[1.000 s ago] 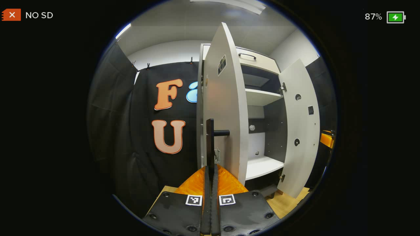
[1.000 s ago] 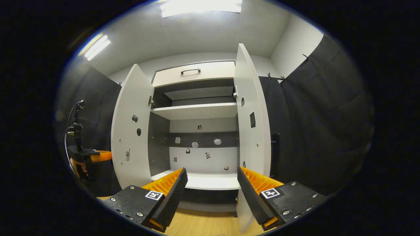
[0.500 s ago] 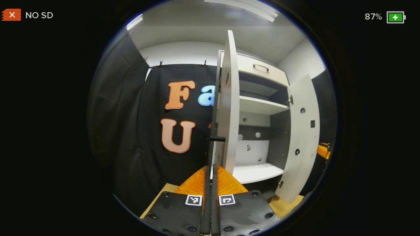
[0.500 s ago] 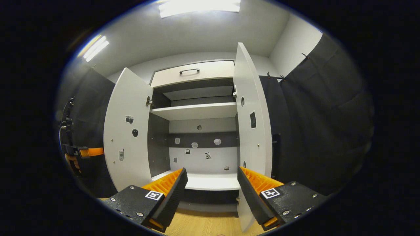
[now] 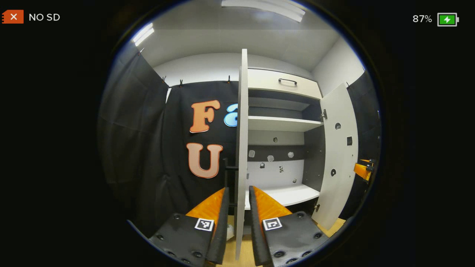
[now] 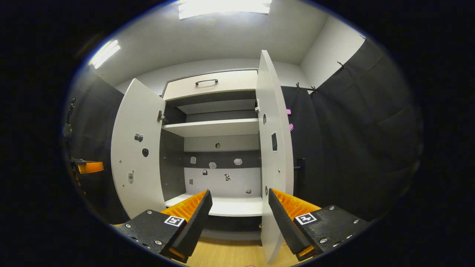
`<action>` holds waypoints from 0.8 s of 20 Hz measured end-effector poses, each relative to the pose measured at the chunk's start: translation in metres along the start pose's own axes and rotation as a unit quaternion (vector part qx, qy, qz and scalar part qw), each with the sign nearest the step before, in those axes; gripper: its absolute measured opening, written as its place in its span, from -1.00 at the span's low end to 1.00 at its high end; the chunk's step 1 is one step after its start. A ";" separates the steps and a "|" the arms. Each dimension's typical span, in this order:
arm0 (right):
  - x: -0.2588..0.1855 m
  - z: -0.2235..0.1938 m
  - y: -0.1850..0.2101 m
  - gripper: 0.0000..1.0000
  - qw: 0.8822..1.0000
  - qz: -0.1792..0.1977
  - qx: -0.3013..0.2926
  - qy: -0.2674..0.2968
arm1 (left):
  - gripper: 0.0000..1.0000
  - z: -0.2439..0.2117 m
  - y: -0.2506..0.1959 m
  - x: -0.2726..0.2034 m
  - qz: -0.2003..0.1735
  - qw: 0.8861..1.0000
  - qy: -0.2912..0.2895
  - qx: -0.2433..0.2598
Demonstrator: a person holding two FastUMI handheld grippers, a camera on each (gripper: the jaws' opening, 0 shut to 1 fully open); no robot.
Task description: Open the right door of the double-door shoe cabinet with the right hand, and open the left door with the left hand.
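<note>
The white shoe cabinet (image 6: 211,128) stands with both doors swung out. In the left gripper view the left door (image 5: 242,129) shows edge-on, its black handle (image 5: 227,168) on the far side. My left gripper (image 5: 238,191) is open, one finger on each side of that door's edge, holding nothing. The right door (image 5: 339,155) stands wide open. In the right gripper view my right gripper (image 6: 239,213) is open and empty, facing the shelves. The right door (image 6: 272,148) is just beyond its right finger (image 6: 285,215); the left door (image 6: 135,155) is off to the left.
A drawer (image 6: 209,81) with a black handle tops the cabinet. Small stickers dot the cabinet's back panel (image 6: 222,180). Wood floor (image 6: 230,254) lies below. Black cloth walls (image 6: 352,148) close in both sides. The left gripper's orange part (image 6: 89,167) shows beside the left door.
My left gripper has opened and let go of the left door's handle. The left door swung wider and now shows edge-on. The right gripper stayed open, shifting slightly.
</note>
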State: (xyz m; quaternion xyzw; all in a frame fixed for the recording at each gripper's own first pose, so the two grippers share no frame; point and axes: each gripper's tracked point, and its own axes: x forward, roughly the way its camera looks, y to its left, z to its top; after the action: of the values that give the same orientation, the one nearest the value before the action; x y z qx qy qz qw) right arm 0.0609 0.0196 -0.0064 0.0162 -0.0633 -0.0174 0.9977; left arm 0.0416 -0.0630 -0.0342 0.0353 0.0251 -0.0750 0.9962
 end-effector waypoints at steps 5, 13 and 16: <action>-0.004 0.019 -0.016 0.85 1.000 -0.013 -0.003 -0.006 | 0.07 0.025 -0.005 -0.012 -0.001 1.000 -0.019 -0.002; -0.013 0.037 -0.036 0.85 1.000 -0.020 -0.017 -0.004 | 0.63 0.042 -0.004 -0.025 0.015 1.000 -0.021 -0.005; -0.017 0.037 -0.038 0.84 1.000 -0.011 -0.018 -0.001 | 0.63 0.043 0.000 -0.022 0.023 0.999 -0.023 -0.012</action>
State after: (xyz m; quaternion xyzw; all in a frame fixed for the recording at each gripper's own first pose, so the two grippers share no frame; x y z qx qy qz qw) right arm 0.0385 -0.0191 0.0268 -0.0014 -0.0635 -0.0292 0.9976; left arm 0.0220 -0.0629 0.0099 0.0224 0.0023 -0.0525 0.9984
